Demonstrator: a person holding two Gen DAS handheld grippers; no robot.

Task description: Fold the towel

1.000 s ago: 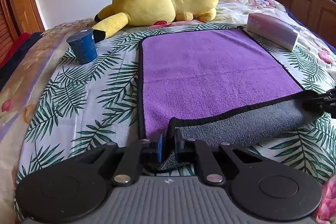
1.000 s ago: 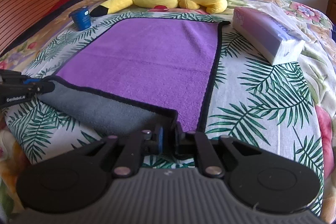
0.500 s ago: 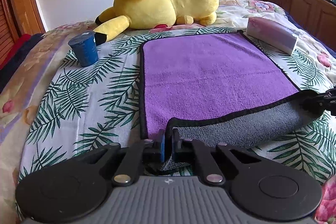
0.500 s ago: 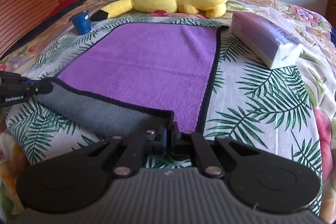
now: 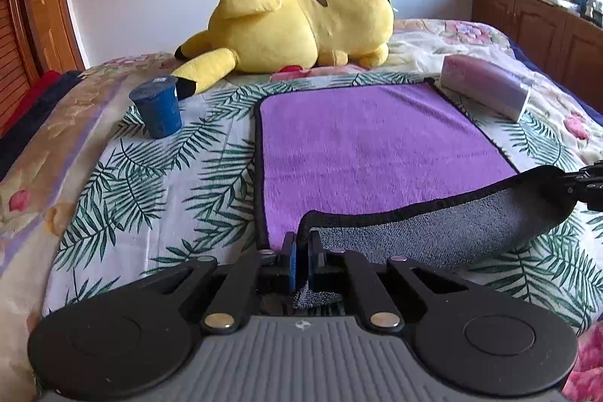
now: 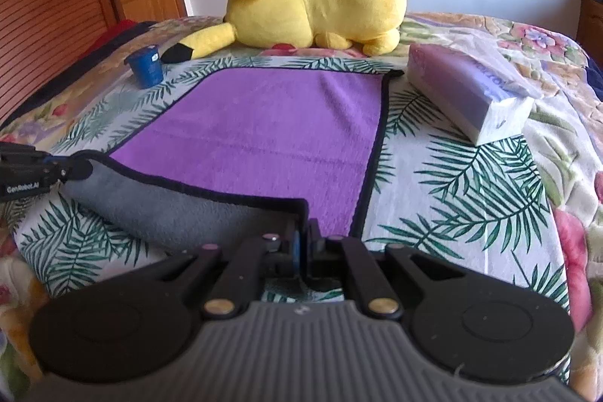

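A purple towel (image 5: 369,145) with a black hem and grey underside lies flat on the leaf-print bedspread; it also shows in the right wrist view (image 6: 271,134). My left gripper (image 5: 302,253) is shut on the towel's near left corner. My right gripper (image 6: 303,238) is shut on the near right corner. The near edge is lifted off the bed between them and curls over, showing the grey underside (image 5: 444,232). Each gripper shows at the edge of the other's view: the right one (image 5: 588,183), the left one (image 6: 34,172).
A yellow plush toy (image 5: 301,25) lies beyond the towel's far edge. A blue cup (image 5: 158,108) stands left of the towel. A wrapped tissue pack (image 6: 471,93) lies right of it. Wooden doors (image 6: 56,6) are at the left, a wooden cabinet (image 5: 546,32) at the right.
Both grippers have risen with the near corners. The lifted grey strip of towel has grown taller and moved a little forward over the purple side.
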